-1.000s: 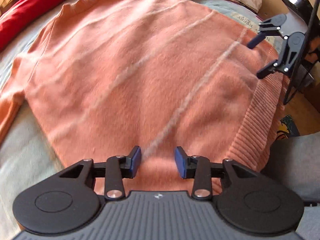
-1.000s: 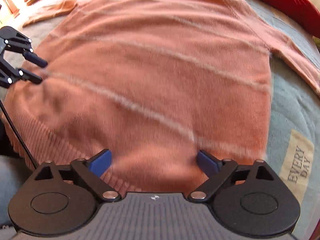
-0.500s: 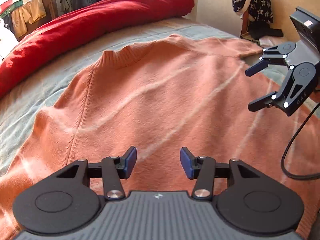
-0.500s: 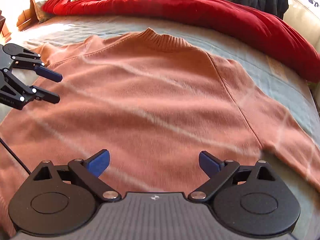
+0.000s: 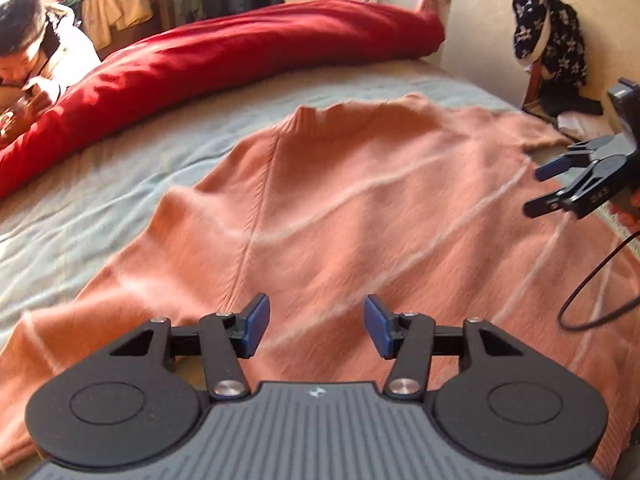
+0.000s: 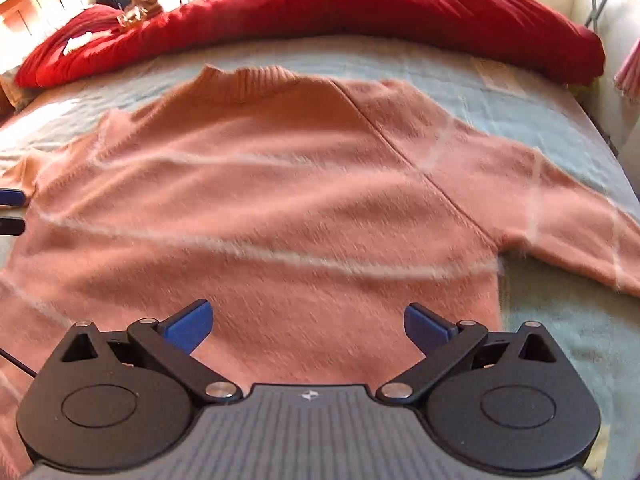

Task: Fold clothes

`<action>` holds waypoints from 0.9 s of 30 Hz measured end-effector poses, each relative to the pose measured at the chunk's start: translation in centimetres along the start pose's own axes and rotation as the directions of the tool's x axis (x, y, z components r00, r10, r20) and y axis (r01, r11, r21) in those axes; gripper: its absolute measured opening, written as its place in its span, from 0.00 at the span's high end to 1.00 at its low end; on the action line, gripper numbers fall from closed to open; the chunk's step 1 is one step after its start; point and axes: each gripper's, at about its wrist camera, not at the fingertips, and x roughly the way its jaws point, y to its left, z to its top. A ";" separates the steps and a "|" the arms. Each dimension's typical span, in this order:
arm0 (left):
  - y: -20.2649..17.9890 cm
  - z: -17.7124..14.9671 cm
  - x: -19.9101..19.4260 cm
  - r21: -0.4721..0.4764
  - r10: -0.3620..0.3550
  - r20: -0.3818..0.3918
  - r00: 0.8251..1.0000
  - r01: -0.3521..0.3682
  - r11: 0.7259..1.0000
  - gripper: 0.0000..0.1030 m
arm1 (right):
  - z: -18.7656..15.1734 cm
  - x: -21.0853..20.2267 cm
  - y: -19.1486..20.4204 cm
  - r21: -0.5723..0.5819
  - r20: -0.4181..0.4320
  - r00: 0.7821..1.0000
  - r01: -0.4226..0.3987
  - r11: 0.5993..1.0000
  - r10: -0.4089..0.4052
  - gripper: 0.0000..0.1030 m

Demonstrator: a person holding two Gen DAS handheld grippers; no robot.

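A salmon-orange sweater (image 5: 360,208) with thin pale stripes lies spread flat on the bed, collar toward the far side; it also fills the right wrist view (image 6: 280,200). My left gripper (image 5: 316,326) is open and empty, held above the sweater near its left sleeve and side. My right gripper (image 6: 308,322) is open wide and empty above the sweater's lower body. The right gripper also shows at the right edge of the left wrist view (image 5: 560,188), and the left gripper's fingertips (image 6: 10,210) show at the left edge of the right wrist view.
A light blue bedsheet (image 5: 100,208) covers the bed. A red duvet (image 6: 360,8) lies bunched along the far side. A person (image 5: 28,56) rests behind it. Dark clothes (image 5: 548,44) hang at the wall on the right. A black cable (image 5: 592,292) trails from the right gripper.
Both grippers have lifted and tilted up from the sweater's hem, so the collar, sleeves and red duvet have come into view. Both stay open and empty.
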 end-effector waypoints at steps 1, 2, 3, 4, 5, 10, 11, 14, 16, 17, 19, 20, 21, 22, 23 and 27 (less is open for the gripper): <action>0.0 0.5 0.9 -0.001 -0.032 0.014 0.999 0.032 0.999 0.44 | 1.0 0.8 0.9 -0.027 0.017 1.000 0.001 1.000 -0.001 0.00; 0.1 0.9 2.3 -0.009 -0.047 0.020 0.999 0.047 0.999 0.44 | 1.8 1.8 1.7 -0.047 0.028 1.000 0.005 0.999 -0.004 0.00; 0.1 1.3 3.7 -0.018 -0.060 0.024 0.998 0.061 0.998 0.44 | 2.4 2.9 2.2 -0.056 0.032 0.999 0.007 0.998 -0.005 0.00; 0.3 1.4 5.1 -0.035 -0.067 -0.001 0.998 0.067 0.997 0.44 | 2.9 4.0 2.7 -0.065 0.035 0.999 0.008 0.998 -0.006 0.00; 0.4 1.0 5.6 -0.037 -0.069 -0.012 0.998 0.069 0.997 0.45 | 3.3 5.0 3.0 -0.070 0.031 1.000 0.009 0.998 -0.007 0.00; 1.5 -2.0 4.4 -0.022 -0.058 -0.042 0.997 0.057 0.998 0.43 | 1.6 5.0 1.7 -0.067 0.006 1.000 -0.012 0.998 0.013 0.00; 1.8 -2.9 3.6 -0.022 -0.052 -0.045 0.998 0.051 0.998 0.43 | 1.0 4.4 1.4 -0.068 -0.005 1.000 -0.015 0.998 0.014 0.00; 2.0 -4.6 1.0 -0.005 -0.029 -0.073 0.997 0.028 1.000 0.43 | -0.6 2.4 1.1 -0.079 -0.054 0.998 0.014 0.997 -0.018 0.00; 0.9 -4.8 -0.4 0.039 0.009 -0.092 0.996 -0.005 0.999 0.44 | -1.5 0.8 1.0 -0.078 -0.086 0.994 0.055 0.995 -0.062 0.00; 0.1 -4.8 -1.0 0.069 0.033 -0.103 0.994 -0.026 0.997 0.44 | -1.9 -0.1 1.1 -0.074 -0.095 0.993 0.062 0.995 -0.069 0.00; -2.0 -4.6 -2.0 0.132 0.021 -0.054 0.998 -0.014 0.991 0.44 | -2.7 -1.9 1.9 -0.102 -0.066 0.998 0.010 0.995 -0.017 0.00; -3.3 -4.3 -2.2 0.157 0.004 -0.028 1.000 0.000 0.988 0.44 | -3.1 -2.6 2.6 -0.139 -0.048 0.999 -0.017 0.990 0.010 0.00; -4.7 -3.9 -2.0 0.175 -0.018 -0.013 1.000 0.020 0.984 0.44 | -3.5 -2.7 3.5 -0.199 -0.039 0.999 -0.039 0.979 0.032 0.00; -6.0 -3.8 -1.5 0.186 -0.042 -0.013 0.999 0.043 0.982 0.43 | -3.9 -2.3 4.4 -0.265 -0.046 0.997 -0.065 0.962 0.054 0.00; -7.4 -3.7 -1.0 0.197 -0.065 -0.015 0.998 0.067 0.978 0.42 | -4.3 -1.8 5.2 -0.324 -0.059 0.996 -0.085 0.942 0.069 0.00; -10.8 -6.0 0.4 0.214 -0.021 -0.118 0.993 0.046 0.976 0.42 | -6.9 -1.5 3.9 -0.374 -0.053 0.990 -0.144 0.916 0.134 0.00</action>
